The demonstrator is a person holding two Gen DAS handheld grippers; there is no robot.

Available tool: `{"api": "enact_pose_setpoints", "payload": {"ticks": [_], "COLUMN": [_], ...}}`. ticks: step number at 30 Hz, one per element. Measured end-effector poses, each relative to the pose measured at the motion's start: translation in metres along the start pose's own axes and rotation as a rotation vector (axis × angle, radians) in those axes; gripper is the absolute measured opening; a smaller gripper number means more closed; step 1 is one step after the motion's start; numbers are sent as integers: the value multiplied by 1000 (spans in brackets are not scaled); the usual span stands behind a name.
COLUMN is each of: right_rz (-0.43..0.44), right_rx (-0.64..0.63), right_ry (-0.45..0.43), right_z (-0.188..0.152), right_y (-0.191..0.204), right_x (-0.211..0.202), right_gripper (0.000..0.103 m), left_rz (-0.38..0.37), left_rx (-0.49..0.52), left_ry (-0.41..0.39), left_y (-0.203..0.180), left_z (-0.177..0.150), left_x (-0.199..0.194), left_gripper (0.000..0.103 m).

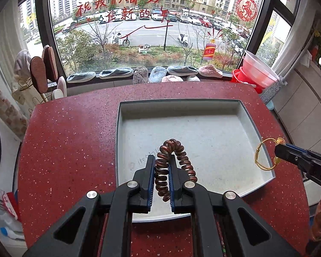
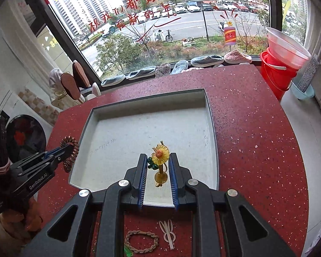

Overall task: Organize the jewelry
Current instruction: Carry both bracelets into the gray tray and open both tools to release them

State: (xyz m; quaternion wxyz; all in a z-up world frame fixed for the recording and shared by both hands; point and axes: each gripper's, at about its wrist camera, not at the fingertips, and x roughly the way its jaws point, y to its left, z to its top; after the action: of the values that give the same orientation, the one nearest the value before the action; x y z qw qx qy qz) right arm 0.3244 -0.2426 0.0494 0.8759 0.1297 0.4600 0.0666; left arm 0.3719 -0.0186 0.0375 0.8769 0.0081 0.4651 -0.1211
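My left gripper (image 1: 162, 160) is shut on a brown spiral hair tie (image 1: 177, 150) and holds it above the near part of a shallow grey tray (image 1: 248, 120). In the right wrist view the left gripper (image 2: 64, 150) and the spiral tie (image 2: 71, 156) hang at the tray's (image 2: 210, 115) left rim. My right gripper (image 2: 158, 160) is shut on a yellow sunflower hair tie (image 2: 159, 155) above the tray's near edge. In the left wrist view the right gripper (image 1: 278, 150) holds that tie's gold loop (image 1: 262, 156) over the tray's right rim.
The tray sits on a red speckled table (image 1: 70, 139). A braided brown bracelet (image 2: 141, 241) and a pale hair clip (image 2: 168, 231) lie on the table below my right gripper. Slippers (image 1: 115, 72) line the window sill. Red buckets (image 2: 276, 72) stand at the right.
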Motion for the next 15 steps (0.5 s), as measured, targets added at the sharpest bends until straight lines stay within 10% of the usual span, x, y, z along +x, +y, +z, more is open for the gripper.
{"api": "enact_pose_setpoints", "payload": {"ticks": [15], "right_rz": [-117], "right_rx": [13], "right_ry": [91], "right_z": [-24], "right_y": [-18], "right_x": [75], "right_gripper": [23], "left_rz": [130], "left_rx": [51], "left_ry": [38], "left_y": [-5], "left_z": [-18], "left_x": [72], "left_gripper": [30]}}
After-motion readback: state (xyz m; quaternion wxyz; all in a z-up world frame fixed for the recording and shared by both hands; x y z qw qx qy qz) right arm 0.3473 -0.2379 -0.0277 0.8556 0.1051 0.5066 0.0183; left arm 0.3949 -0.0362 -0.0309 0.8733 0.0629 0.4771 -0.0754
